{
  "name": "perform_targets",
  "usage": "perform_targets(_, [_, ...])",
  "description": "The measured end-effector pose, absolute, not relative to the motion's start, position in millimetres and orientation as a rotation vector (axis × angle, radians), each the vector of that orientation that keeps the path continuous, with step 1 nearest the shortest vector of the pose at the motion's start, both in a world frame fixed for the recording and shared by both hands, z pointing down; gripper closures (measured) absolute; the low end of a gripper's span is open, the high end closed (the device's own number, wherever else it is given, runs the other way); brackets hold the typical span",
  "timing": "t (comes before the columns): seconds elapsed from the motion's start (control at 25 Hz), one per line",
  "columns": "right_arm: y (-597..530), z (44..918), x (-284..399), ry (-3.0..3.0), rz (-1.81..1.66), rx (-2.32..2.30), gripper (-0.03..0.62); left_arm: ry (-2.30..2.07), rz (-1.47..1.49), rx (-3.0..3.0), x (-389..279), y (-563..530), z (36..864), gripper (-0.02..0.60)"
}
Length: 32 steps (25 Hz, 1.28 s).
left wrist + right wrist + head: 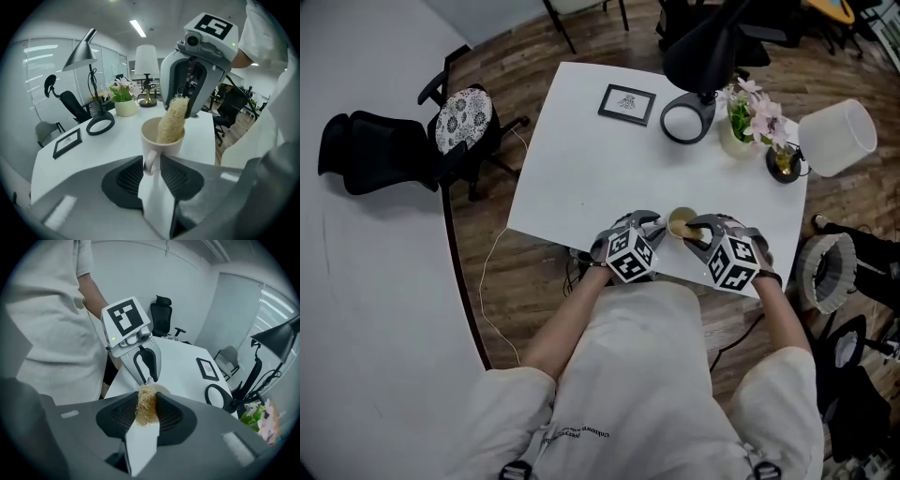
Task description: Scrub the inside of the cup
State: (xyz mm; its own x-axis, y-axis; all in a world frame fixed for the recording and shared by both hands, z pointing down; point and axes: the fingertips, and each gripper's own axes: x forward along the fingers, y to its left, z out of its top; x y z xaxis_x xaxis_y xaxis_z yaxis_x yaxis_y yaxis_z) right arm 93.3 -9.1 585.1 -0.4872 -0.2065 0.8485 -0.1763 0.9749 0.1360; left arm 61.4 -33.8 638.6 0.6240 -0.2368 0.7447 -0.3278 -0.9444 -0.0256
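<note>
Cream cup [164, 140], handle [149, 161] tight in left gripper [153, 169]; loofah [172, 119], tight in right gripper [146, 400], inside.

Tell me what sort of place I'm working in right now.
Most likely an office: a white table carrying a black desk lamp, a black office chair with a headrest behind it, and strip lights in the ceiling.

One cup [161, 140], one loofah [172, 119], two lamps [708, 47] [836, 138]

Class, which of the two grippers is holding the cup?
The left gripper: it pinches the cup by its handle, whereas the right gripper is clamped on the loofah scrubber dipping into it.
</note>
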Motion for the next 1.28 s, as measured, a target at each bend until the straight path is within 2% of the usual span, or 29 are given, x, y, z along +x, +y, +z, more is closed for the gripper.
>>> perform_targets(0.08, [-13.4,588.7,91.6,-2.065,-0.015,0.247,0.459,-0.477,1.245,2.743,65.3,-37.4,641.8,0.477])
perform_targets(0.12, [-15.0,591.1,91.4,-2.053,0.003,0.234,0.459,-0.481,1.246,2.746,66.2,-38.2,642.6,0.505])
perform_targets(0.32, [-10.7,610.3,90.9,-1.979,0.089,0.152,0.461,-0.438,1.248,2.768,75.8,-20.2,643.6,0.525])
perform_targets(1.04, [-33.1,631.3,86.8,-2.025,0.544,0.587,0.470,-0.391,1.152,2.747,80.2,-6.7,644.1,0.526])
perform_targets(1.28, [-38.9,631.1,86.9,-2.040,0.575,0.718,0.468,-0.383,1.135,2.749,78.9,-8.9,643.3,0.526])
